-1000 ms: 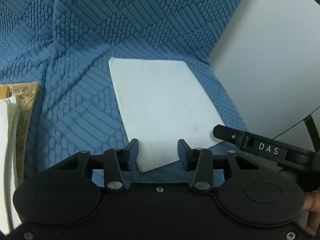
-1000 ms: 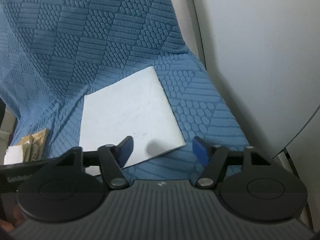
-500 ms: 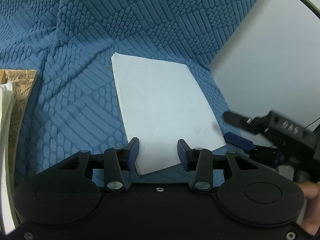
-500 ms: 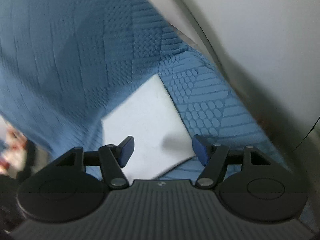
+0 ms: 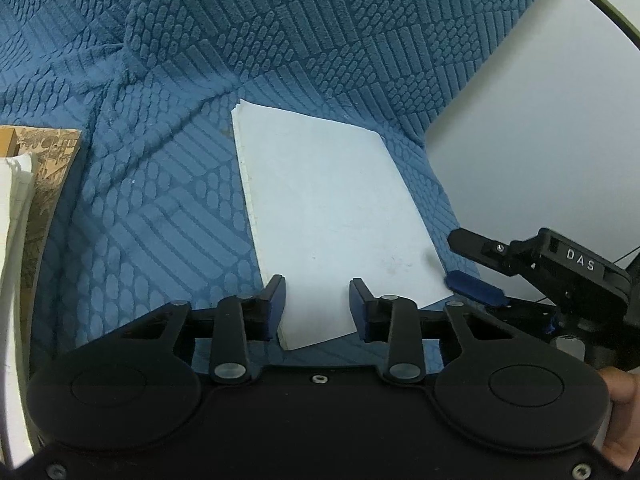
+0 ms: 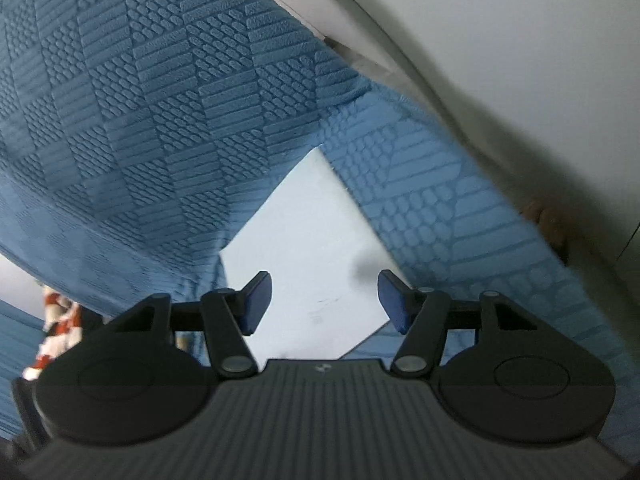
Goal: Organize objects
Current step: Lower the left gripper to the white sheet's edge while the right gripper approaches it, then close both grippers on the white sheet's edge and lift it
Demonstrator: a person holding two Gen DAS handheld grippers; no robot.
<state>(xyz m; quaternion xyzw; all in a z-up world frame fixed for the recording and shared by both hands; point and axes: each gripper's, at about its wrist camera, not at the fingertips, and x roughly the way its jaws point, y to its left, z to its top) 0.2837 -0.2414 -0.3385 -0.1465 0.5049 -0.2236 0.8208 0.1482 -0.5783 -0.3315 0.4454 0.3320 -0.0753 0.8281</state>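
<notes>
Paper (image 5: 328, 216): one plain white stack, lying flat on the blue textured cover (image 5: 160, 208). Two grippers; the left gripper (image 5: 318, 304) and right gripper (image 6: 324, 300) have just been narrowing, each still parted over the stack's near corners, gripping nothing.

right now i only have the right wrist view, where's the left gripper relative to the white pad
Observer: The left gripper is at the white pad's near edge, its open jaws on either side of the near corner. They have just been closing.
Operator: anything else off to its left
Observer: Yes, a brown book with a white paper stack on it, well apart from the pad.
Operator: how does my gripper look from there
Observer: The right gripper is rolled on its side, with its lower finger by the pad's right corner. Its jaws are open and have just been closing. I can't tell if it touches.
</notes>
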